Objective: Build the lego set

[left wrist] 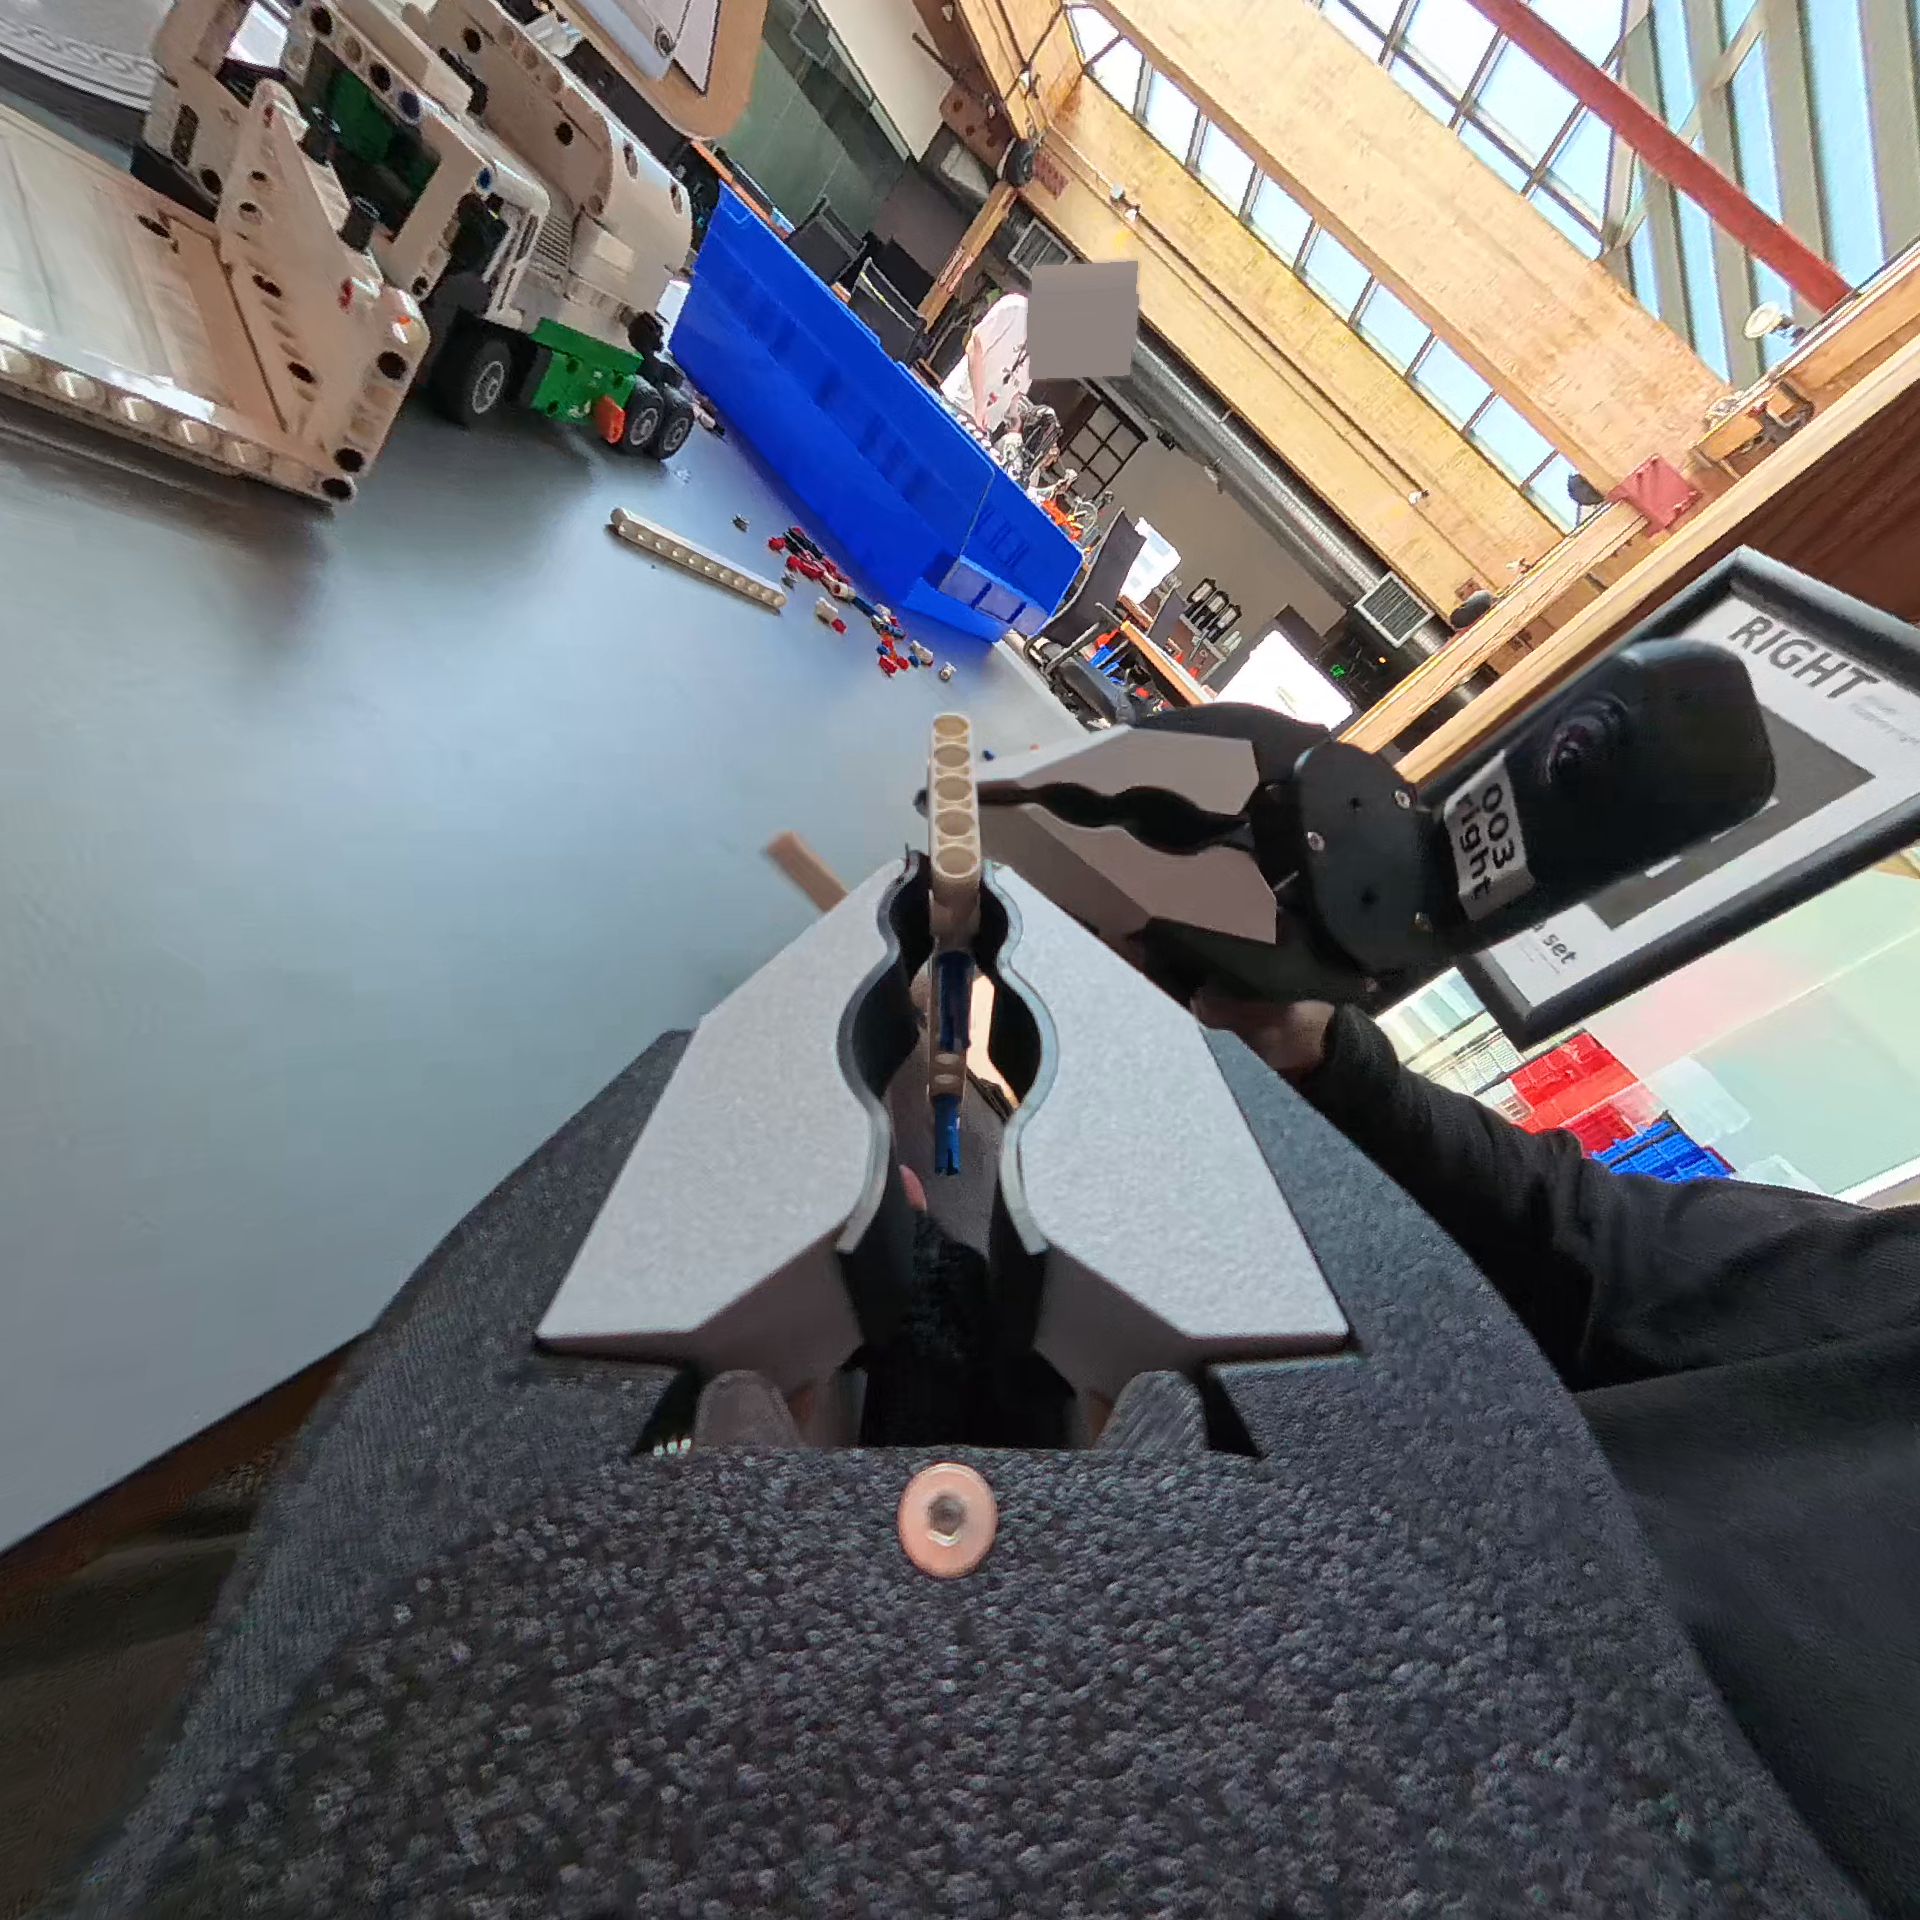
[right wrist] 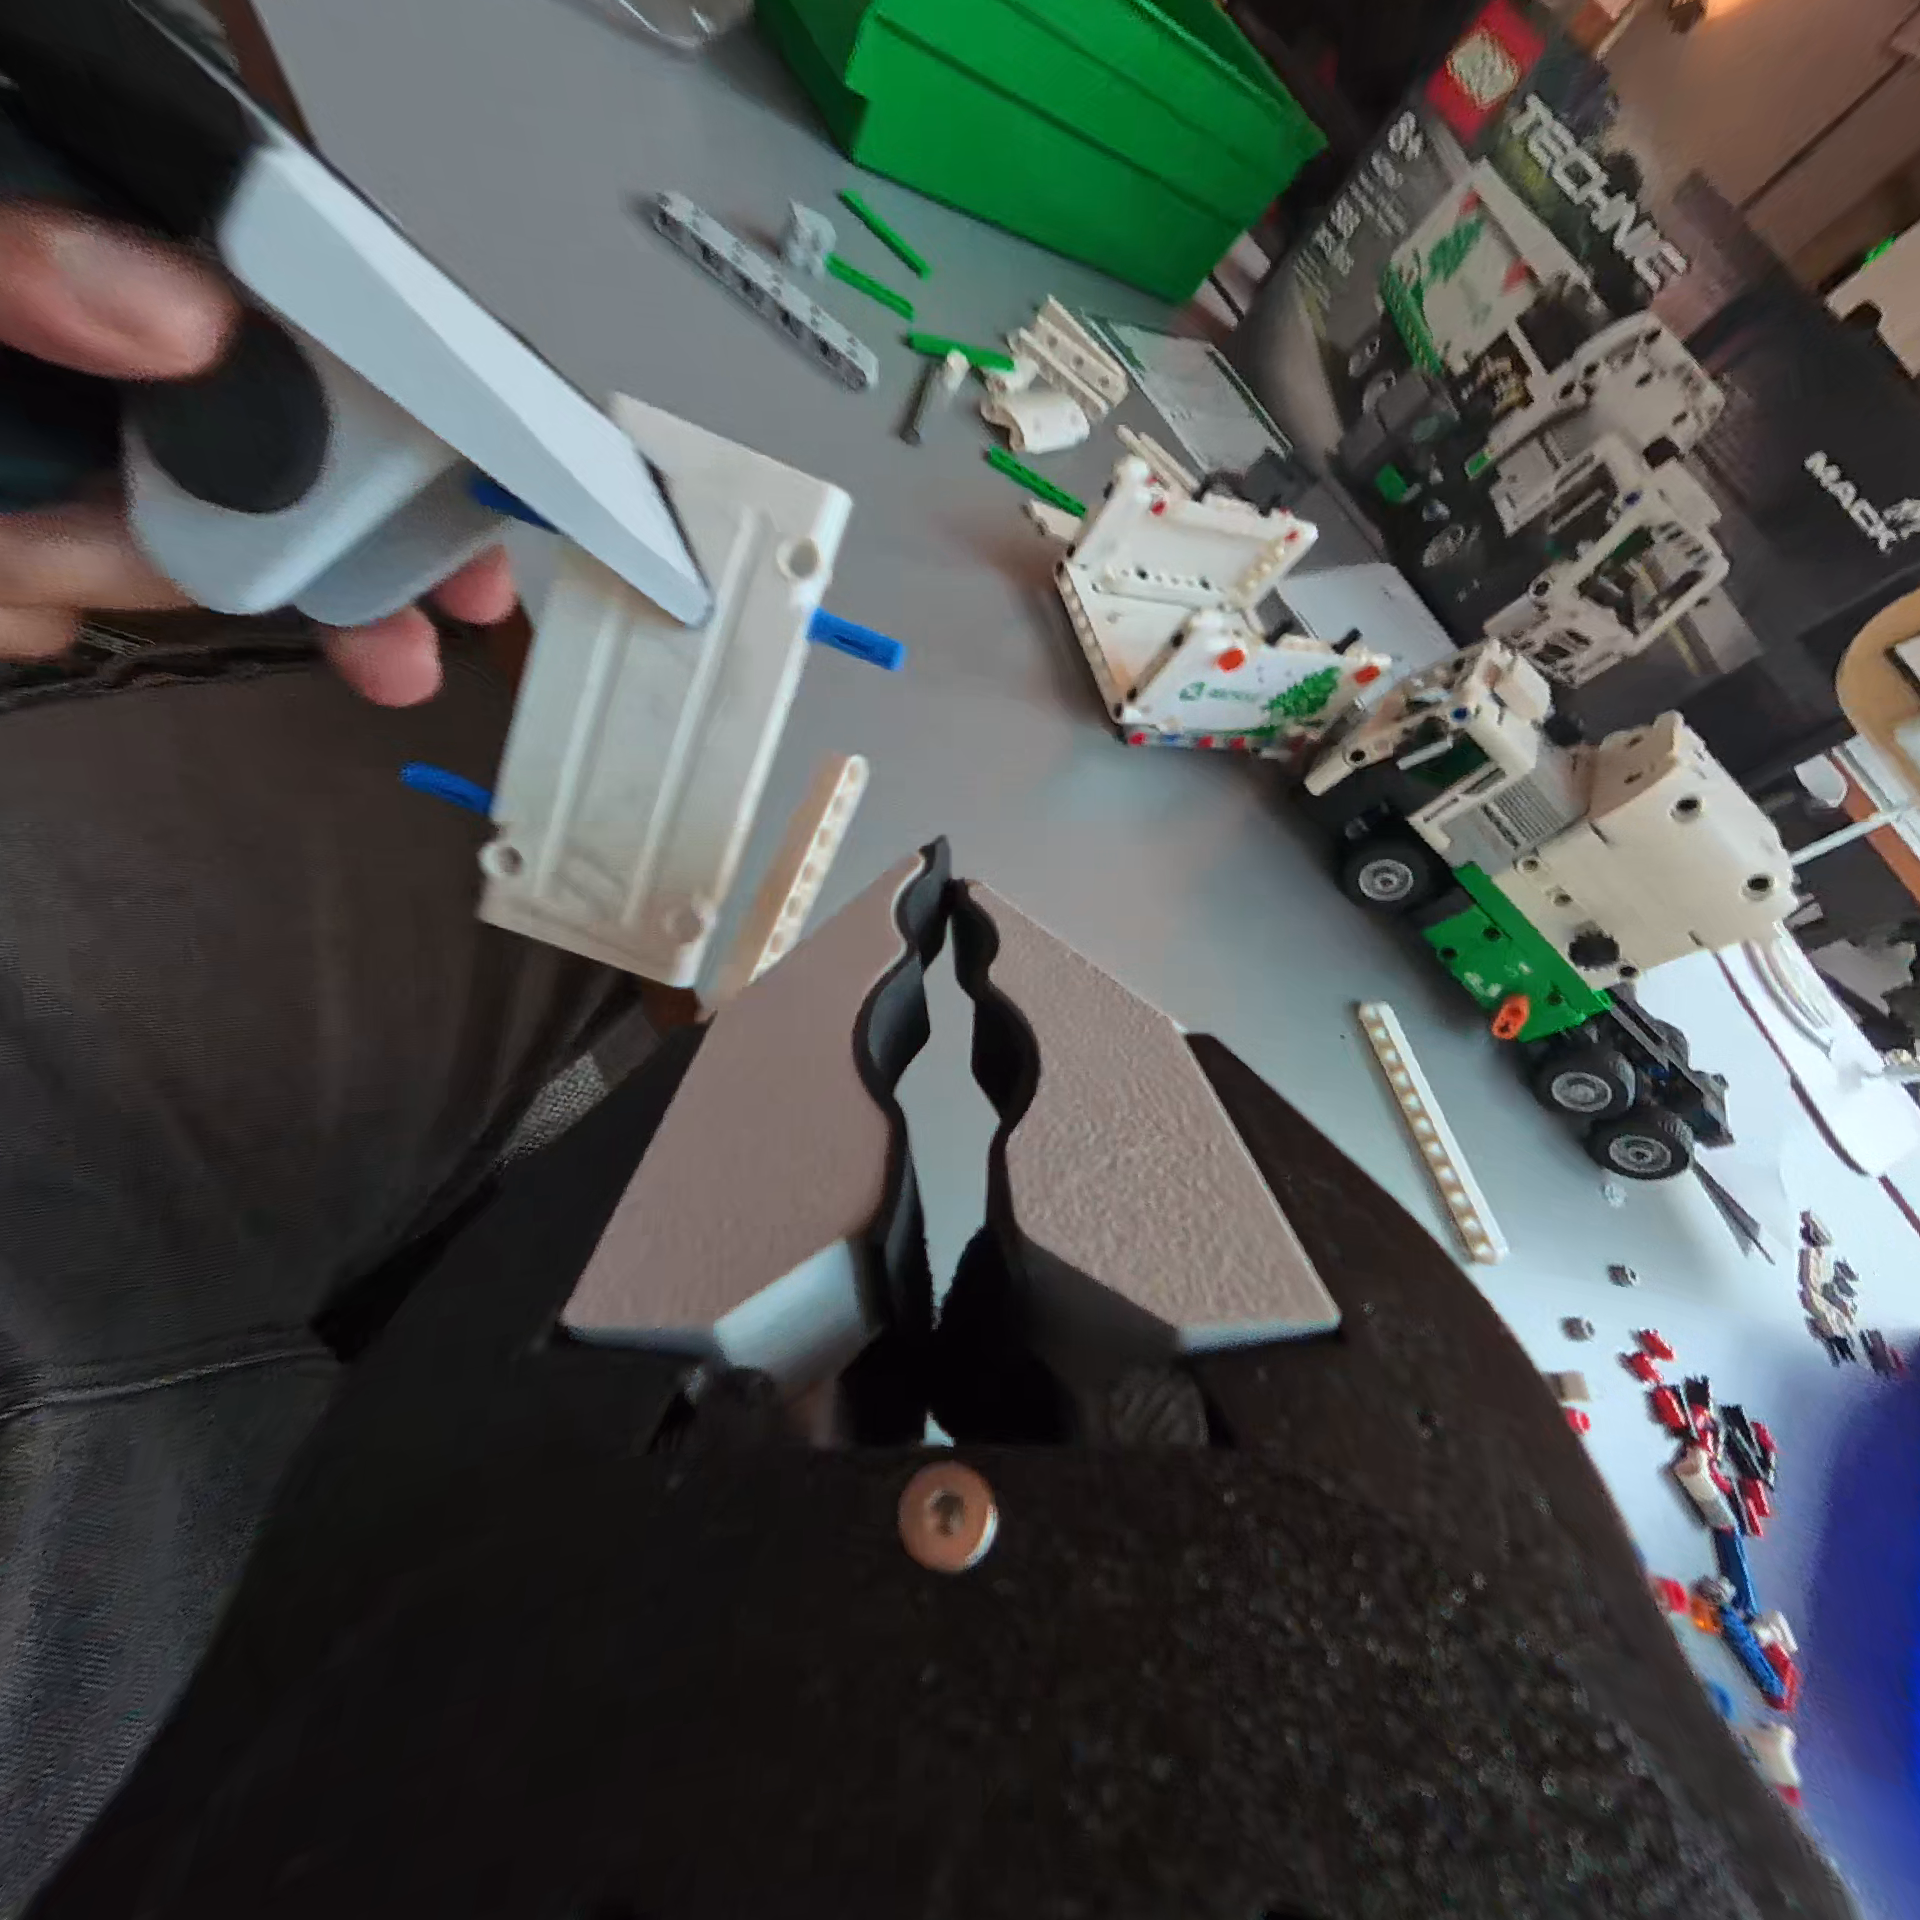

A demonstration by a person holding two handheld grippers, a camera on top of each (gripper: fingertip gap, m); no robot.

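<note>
left wrist view first: the left gripper (left wrist: 951, 883) is clenched on a flat white ribbed lego panel (left wrist: 953, 831), seen edge-on here so only its row of round holes and a blue pin (left wrist: 948, 1081) between the fingers show. the panel is held up off the grey tabletop (left wrist: 312, 831). just to its right the right gripper (left wrist: 992, 805) points in from the side, its tips close to the panel's top edge with the wavy jaws nearly together and nothing visible between them. farther off on the table stand a white and green lego truck (left wrist: 499, 260), a long white holed lego beam (left wrist: 696, 559), a scatter of small red, blue and white lego pieces (left wrist: 862, 613) and a blue plastic bin (left wrist: 862, 416).

right wrist view: the same panel (right wrist: 665, 727) shows its broad ribbed face, with blue pins sticking out at both sides, which the other camera does not reveal. the left gripper (right wrist: 686, 592) pinches it at the upper edge, a person's hand (right wrist: 156, 416) behind it. the right gripper (right wrist: 951, 883) sits just beside the panel's lower corner, jaws almost shut and empty. only this view shows a short white beam (right wrist: 805, 862) lying by the panel, the green bins (right wrist: 1060, 125), the lego set's box (right wrist: 1558, 364) and a white truck-body subassembly (right wrist: 1195, 634) beside the truck (right wrist: 1538, 842).
</note>
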